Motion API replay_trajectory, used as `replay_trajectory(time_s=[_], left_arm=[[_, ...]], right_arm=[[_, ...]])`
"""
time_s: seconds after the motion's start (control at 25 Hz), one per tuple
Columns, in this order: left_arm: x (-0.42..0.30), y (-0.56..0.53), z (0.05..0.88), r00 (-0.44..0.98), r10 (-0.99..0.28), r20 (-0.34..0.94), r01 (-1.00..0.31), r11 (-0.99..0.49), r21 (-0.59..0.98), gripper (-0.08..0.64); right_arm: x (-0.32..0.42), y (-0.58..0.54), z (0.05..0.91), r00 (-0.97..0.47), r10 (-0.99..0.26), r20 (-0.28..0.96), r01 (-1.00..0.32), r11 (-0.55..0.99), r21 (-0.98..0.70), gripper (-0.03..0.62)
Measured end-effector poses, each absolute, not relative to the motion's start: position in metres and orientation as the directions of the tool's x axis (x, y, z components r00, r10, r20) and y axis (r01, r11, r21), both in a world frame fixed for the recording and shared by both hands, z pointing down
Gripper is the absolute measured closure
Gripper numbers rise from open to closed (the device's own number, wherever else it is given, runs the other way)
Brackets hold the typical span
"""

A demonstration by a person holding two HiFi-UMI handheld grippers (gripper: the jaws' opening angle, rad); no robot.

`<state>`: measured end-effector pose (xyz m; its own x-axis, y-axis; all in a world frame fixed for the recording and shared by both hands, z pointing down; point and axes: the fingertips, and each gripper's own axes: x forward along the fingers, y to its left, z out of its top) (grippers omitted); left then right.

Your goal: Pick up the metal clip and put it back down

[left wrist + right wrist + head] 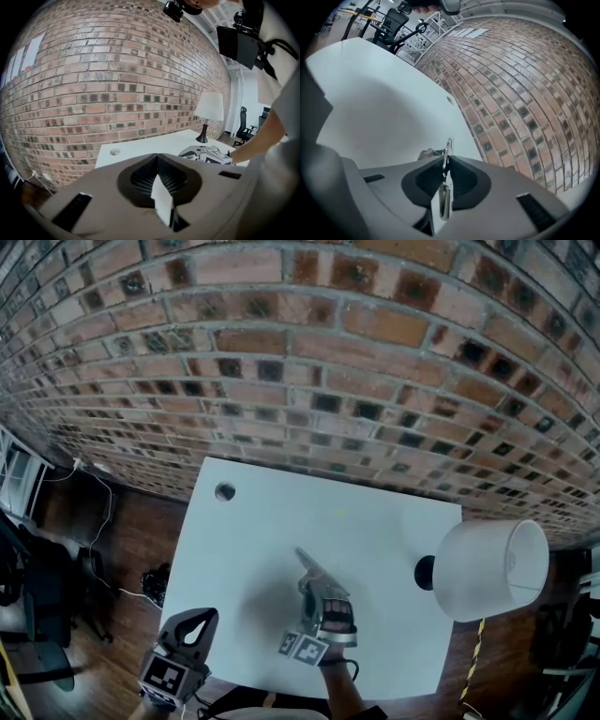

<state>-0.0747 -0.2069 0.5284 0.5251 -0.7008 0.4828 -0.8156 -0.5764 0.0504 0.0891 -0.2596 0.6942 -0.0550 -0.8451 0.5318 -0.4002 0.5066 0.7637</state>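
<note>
- While the metal clip [448,146] stood on edge, pinched in the right gripper [445,161], it hung over the middle of the table [253,512], toward its front edge. Whether its lower end touched the tabletop could not be told.
- The right gripper's pads pressed on the clip's thin steel from both sides, with one end poking past the tips and a handle hanging in the gap behind them.
- The left gripper [157,161], jaws together on nothing, hovered off the table's front left corner, well apart from the clip.
- A white lamp [489,568] stood at the table's right edge, and a brick wall [281,352] ran behind its far edge.
- The step in hand looked like the hold between lifting and setting down.
- The next move would call for lowering the clip until it rested on the table. The jaws would then part and draw back without dragging it.
</note>
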Motion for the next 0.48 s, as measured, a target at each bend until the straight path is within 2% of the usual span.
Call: replay_trajectory(time_s=[0.16,0.24,0.48], left_arm=[[-0.078,-0.202,0.525,0.528,-0.701,0.480,-0.816,-0.575,0.058,0.558],[-0.079,-0.200,0.523,0.531,-0.705,0.471,-0.816,-0.575,0.060,0.558],[-0.081,-0.194,0.513,0.541,-0.716,0.440,-0.813,-0.580,0.055,0.558]], right_arm=[[0.088,-0.256,0.696,-0.084,-0.807,0.584,-0.423,0.559,0.713,0.543],[0.084,-0.251,0.698,-0.125,-0.782,0.610,-0.404,0.602,0.689,0.428],[0.095,-0.242,0.679,-0.149,-0.781,0.606,-0.451,0.599,0.661,0.423]])
